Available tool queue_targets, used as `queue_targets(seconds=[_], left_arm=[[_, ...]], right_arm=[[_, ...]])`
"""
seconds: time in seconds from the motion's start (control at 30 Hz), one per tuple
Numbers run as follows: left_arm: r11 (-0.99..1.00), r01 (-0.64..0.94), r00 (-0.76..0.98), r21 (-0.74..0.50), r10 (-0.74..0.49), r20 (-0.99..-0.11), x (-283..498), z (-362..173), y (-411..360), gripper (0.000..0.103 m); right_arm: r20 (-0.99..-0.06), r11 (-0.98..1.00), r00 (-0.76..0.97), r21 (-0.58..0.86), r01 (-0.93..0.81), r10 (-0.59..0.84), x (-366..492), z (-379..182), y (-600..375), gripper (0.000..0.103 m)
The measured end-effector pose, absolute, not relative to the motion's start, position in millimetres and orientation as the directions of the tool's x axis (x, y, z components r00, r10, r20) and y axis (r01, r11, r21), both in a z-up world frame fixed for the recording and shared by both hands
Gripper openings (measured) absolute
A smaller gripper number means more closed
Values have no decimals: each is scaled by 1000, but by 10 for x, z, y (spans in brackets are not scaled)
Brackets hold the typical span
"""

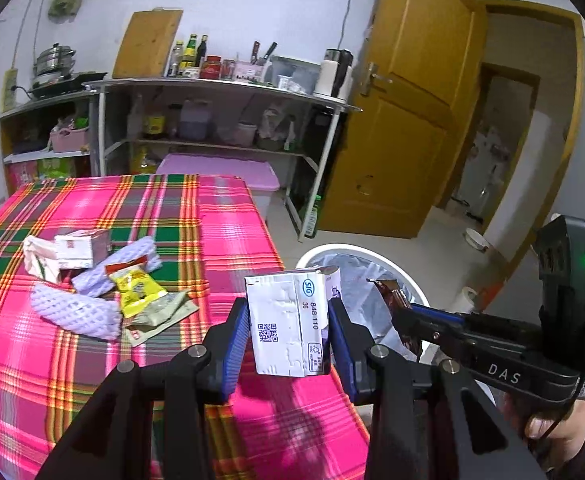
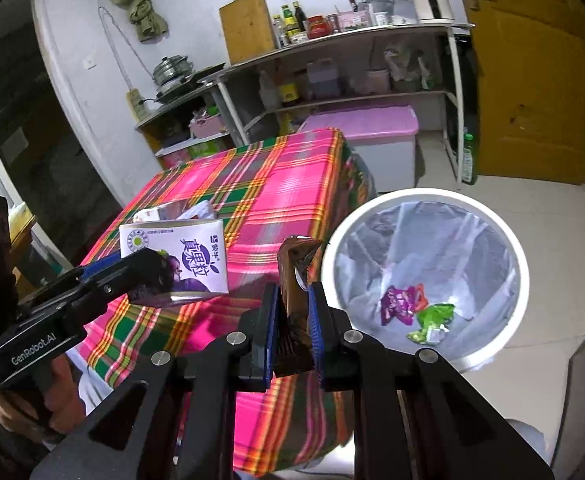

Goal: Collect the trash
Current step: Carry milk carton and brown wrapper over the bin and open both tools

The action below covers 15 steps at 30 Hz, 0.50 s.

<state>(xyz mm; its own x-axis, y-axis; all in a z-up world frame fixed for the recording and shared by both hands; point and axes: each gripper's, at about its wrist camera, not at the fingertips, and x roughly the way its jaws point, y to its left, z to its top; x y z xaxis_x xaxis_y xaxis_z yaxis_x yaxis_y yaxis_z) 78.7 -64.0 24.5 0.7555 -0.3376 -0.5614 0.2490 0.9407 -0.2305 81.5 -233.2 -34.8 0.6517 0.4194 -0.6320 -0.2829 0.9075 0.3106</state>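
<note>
Left gripper jaws clamp white milk carton; right gripper jaws clamp brown foil wrapper beside white lined bin.

Both views are evenly and fairly brightly lit by cool indoor light; shadows on the plaid-covered desk are soft and faint; the fisheye lens bends the door and shelf lines and leaves black corners; the near cloth in the right wrist view is motion-blurred; the bin liner shows pale glare; distant shelf items look soft.
</note>
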Motion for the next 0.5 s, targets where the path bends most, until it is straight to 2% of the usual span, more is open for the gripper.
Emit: queue_targets(seconds=[0.5], left_arm=[[925,320,706,-206,-378,-599,1121,111,-1094,40]], right_arm=[[-662,930,660,325,-174,355,994,-555,-2806,16]])
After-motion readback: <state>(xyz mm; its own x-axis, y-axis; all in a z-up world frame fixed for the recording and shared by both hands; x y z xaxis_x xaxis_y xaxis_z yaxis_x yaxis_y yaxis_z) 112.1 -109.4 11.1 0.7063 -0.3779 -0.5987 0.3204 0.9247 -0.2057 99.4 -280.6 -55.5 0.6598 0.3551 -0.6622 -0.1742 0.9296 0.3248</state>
